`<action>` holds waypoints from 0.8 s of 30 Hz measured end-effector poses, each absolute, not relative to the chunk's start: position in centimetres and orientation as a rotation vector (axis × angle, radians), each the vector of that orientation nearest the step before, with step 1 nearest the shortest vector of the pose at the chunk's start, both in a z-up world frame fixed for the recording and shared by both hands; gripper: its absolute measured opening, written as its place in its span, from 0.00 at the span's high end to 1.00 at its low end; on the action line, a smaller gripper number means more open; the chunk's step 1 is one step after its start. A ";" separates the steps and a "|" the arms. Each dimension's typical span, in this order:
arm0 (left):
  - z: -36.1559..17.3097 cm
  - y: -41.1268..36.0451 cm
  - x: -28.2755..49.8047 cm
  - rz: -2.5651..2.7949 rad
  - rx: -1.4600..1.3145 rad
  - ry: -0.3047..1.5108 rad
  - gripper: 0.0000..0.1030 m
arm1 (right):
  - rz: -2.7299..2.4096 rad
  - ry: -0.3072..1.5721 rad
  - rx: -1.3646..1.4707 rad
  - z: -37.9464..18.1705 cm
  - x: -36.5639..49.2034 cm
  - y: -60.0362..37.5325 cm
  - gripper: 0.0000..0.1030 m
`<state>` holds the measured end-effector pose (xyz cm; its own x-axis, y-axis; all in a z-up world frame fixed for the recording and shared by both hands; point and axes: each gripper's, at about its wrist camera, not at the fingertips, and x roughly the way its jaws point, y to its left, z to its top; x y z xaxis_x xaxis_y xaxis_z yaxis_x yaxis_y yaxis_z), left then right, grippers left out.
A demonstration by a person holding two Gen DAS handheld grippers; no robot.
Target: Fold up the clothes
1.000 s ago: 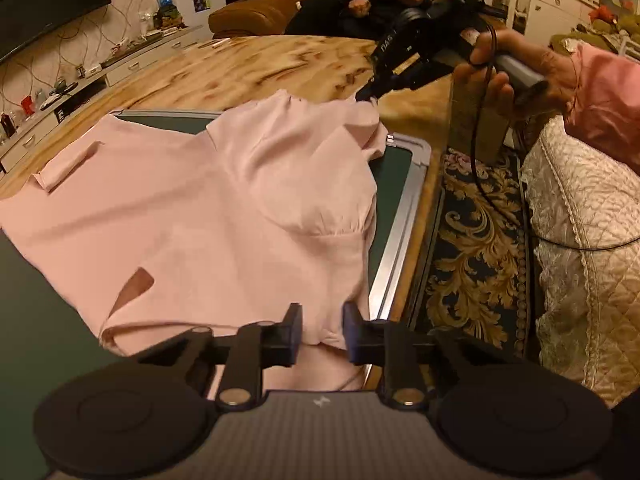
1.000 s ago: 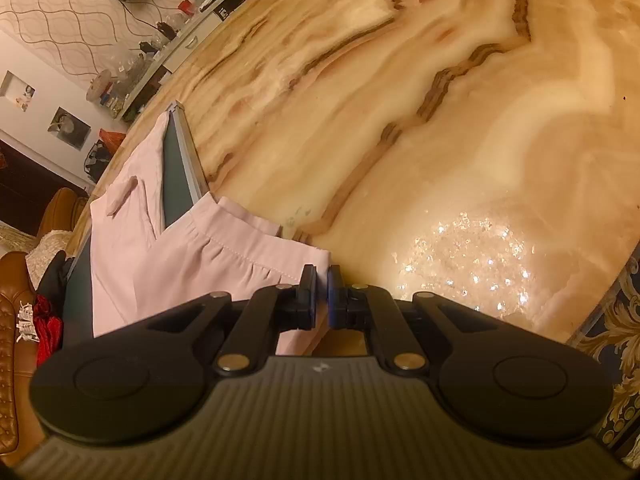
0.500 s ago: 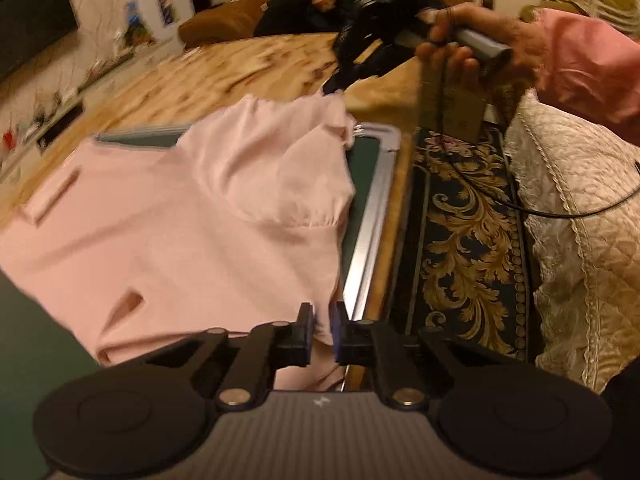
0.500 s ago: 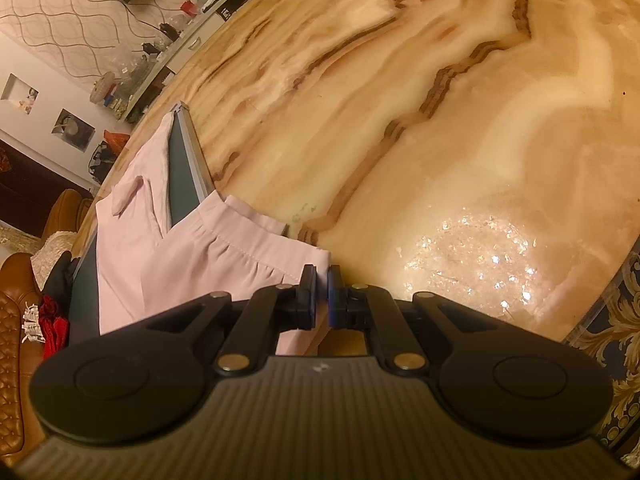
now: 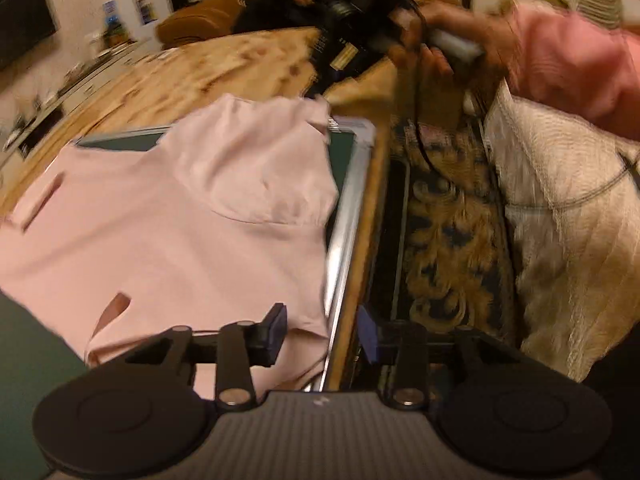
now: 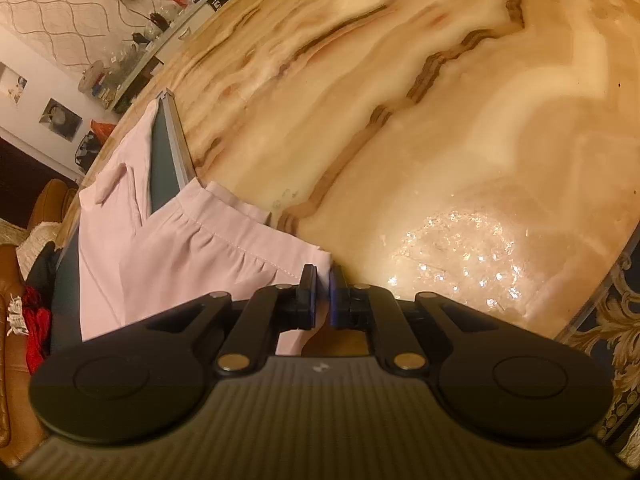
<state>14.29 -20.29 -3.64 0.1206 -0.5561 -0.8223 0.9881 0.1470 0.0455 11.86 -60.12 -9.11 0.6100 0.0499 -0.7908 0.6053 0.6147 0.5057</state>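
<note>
My left gripper [image 5: 322, 330] is opening off the pink shirt [image 5: 180, 220] hem while my right gripper [image 6: 322, 294] pinches its corner; next, I judge, comes regrasping.

Pale pink cotton garment [image 5: 168, 232]: left part cut off by the frame edge.
Hand in pink sleeve [image 5: 436, 40]: motion-blurred — grip unclear.
</note>
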 end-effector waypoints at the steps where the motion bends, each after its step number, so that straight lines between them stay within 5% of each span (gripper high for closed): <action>1: -3.4 -19.9 15.0 -1.271 0.655 0.776 0.57 | -0.373 0.869 0.867 -9.1 11.9 -60.2 0.90; 8: -3.9 -20.5 18.6 -1.059 0.424 0.861 0.57 | -0.394 0.871 0.850 -9.2 12.1 -60.1 0.89; 13: -5.8 -22.3 16.8 -1.080 0.515 0.875 0.48 | -0.465 0.873 0.788 -8.2 12.0 -60.0 0.69; 24: -3.9 -21.9 18.1 -1.051 0.421 0.831 0.39 | -0.299 0.819 0.737 -5.5 15.2 -57.7 0.69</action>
<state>18.13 -21.94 -3.93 0.2402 -0.5902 -0.7707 0.8860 0.4577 -0.0744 15.24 -57.66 -5.46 0.6591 0.0323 -0.7514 0.5086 0.7169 0.4769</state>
